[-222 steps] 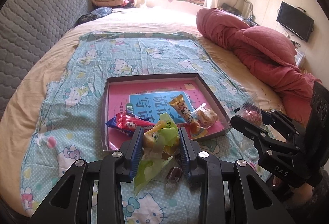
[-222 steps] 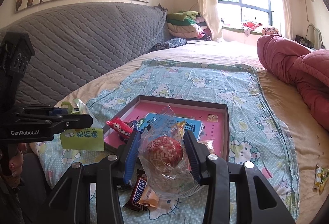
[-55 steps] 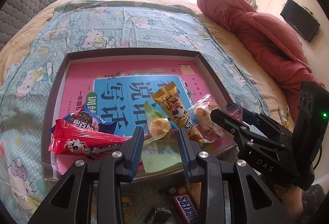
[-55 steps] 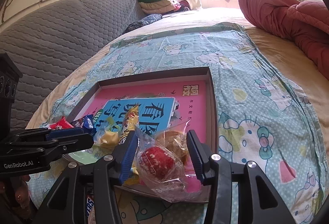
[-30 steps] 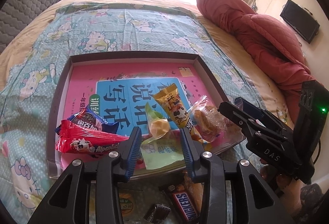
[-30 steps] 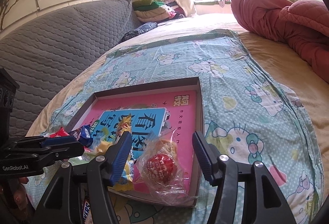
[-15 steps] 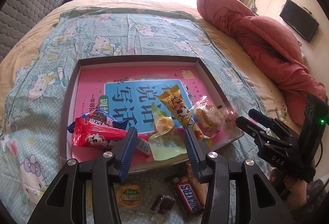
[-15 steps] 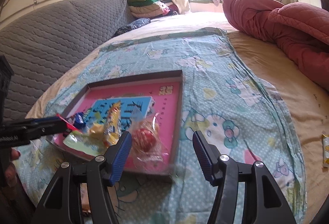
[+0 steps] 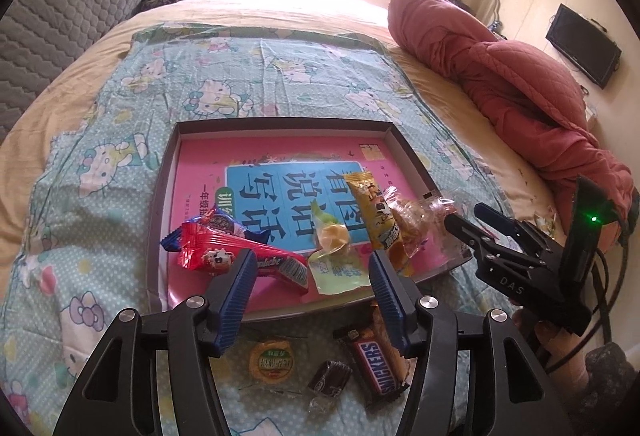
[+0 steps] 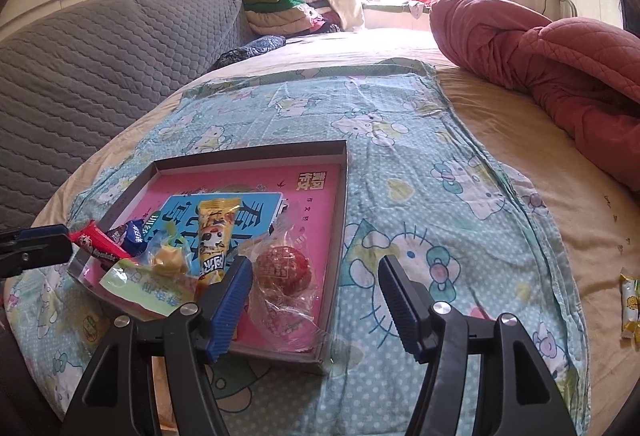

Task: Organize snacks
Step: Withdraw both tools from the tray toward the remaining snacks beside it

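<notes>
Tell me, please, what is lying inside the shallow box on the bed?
The box holds a pink and blue book, a red Alpenliebe pack, a blue packet, a green-wrapped sweet, a yellow bar and clear-wrapped pastries. The snacks cover the book's near part.

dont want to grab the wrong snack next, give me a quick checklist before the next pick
1. Left tool empty, jaws opening: ok.
2. Right tool empty, jaws opening: ok.
3. Green snack bag released inside the tray: ok.
4. Red ball snack lying in the tray: ok.
5. All snacks in the tray: not ok; Snickers bar, round green-label snack and dark candy lie on the sheet.
6. Yellow packet on the bed within reach: cannot tell.
</notes>
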